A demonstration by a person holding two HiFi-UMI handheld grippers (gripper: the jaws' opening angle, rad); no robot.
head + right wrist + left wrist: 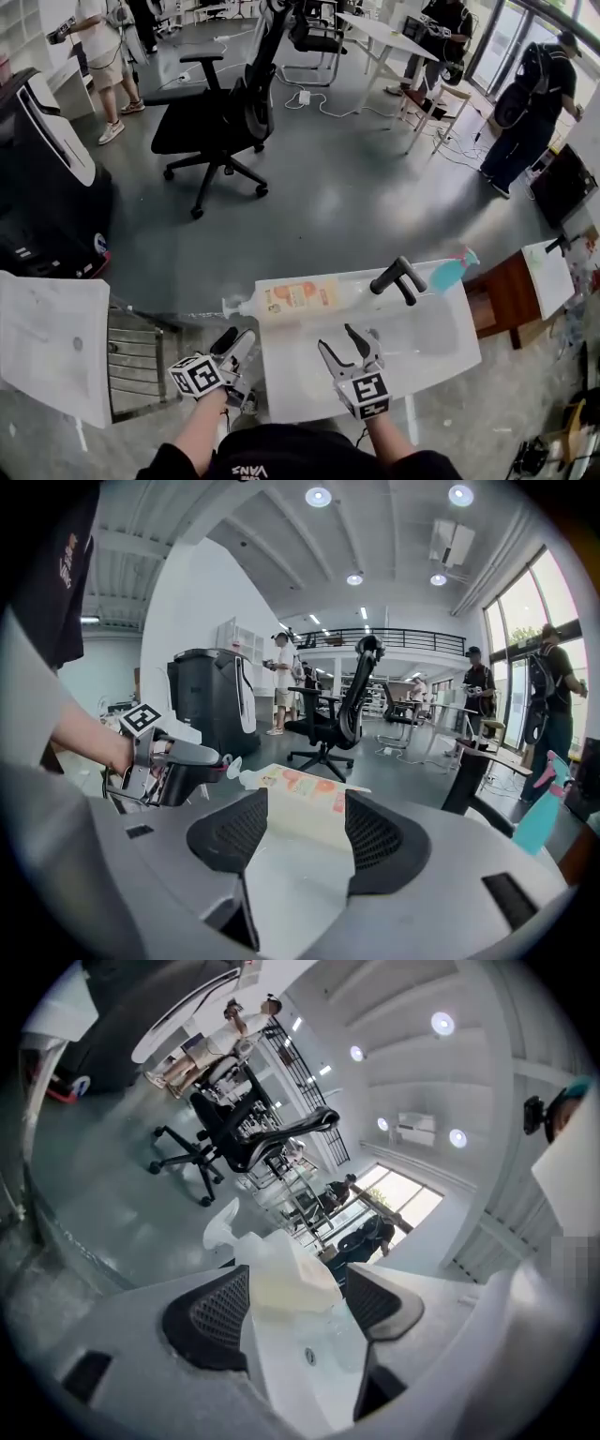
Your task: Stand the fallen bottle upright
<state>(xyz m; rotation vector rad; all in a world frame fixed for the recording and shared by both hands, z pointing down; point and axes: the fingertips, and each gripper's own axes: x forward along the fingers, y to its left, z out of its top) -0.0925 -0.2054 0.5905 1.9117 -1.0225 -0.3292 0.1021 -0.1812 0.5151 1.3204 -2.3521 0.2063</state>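
Note:
A clear pump bottle with an orange label lies on its side along the far edge of the white table, its pump head past the table's left end. My left gripper is open just off that left edge, jaws aimed at the pump end. In the left gripper view the bottle shows end-on ahead of the open pads, apart from them. My right gripper stands open over the table, nearer to me than the bottle, with nothing between its jaws. The left gripper shows beside the pump.
A black handle-shaped object and a blue spray bottle rest at the table's far right. A second white table stands to the left, a wooden stand to the right. An office chair and several people stand beyond.

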